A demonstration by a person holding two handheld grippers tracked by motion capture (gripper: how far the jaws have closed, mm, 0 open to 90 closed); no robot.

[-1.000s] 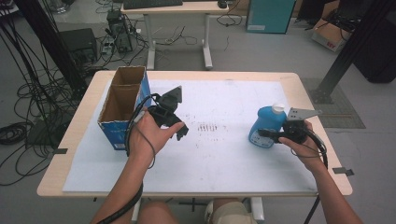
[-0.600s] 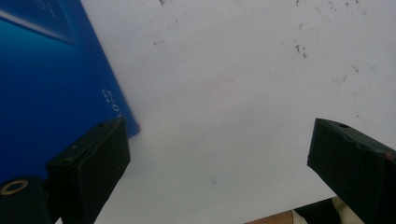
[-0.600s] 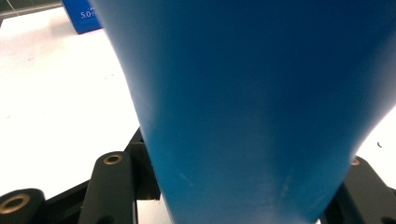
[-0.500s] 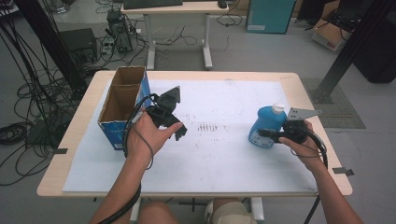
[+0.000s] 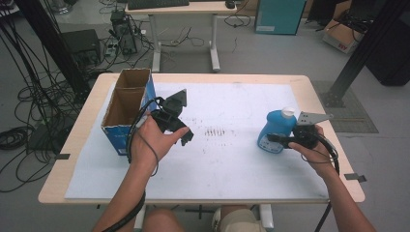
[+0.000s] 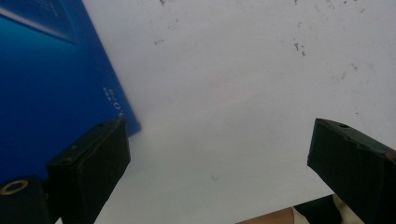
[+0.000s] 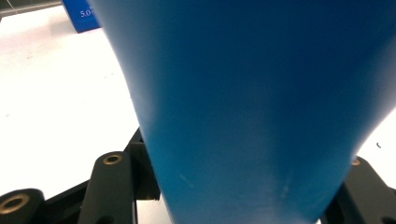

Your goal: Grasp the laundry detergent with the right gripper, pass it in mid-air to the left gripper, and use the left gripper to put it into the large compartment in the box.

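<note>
A blue bottle (image 5: pixel 275 128) with a white cap stands at the right of the white sheet (image 5: pixel 227 164). My right gripper (image 5: pixel 277 140) is shut on its lower body from the right. In the right gripper view the bottle (image 7: pixel 252 93) is very close, and the jaw tips are hidden behind it. My left gripper (image 5: pixel 183 137) is held just above the sheet, next to an open cardboard box (image 5: pixel 118 140) with blue sides. Its jaws point down and stand wide apart. In the left gripper view the left gripper (image 6: pixel 219 163) is open with nothing between its jaws, and the box wall (image 6: pixel 46 79) lies beside the left jaw.
The box stands at the table's left, its two compartments open on top. A patch of dark smudges (image 5: pixel 215 131) marks the middle of the sheet. The wooden table edge (image 5: pixel 203 195) runs along the near side. Cables and desks lie on the floor beyond.
</note>
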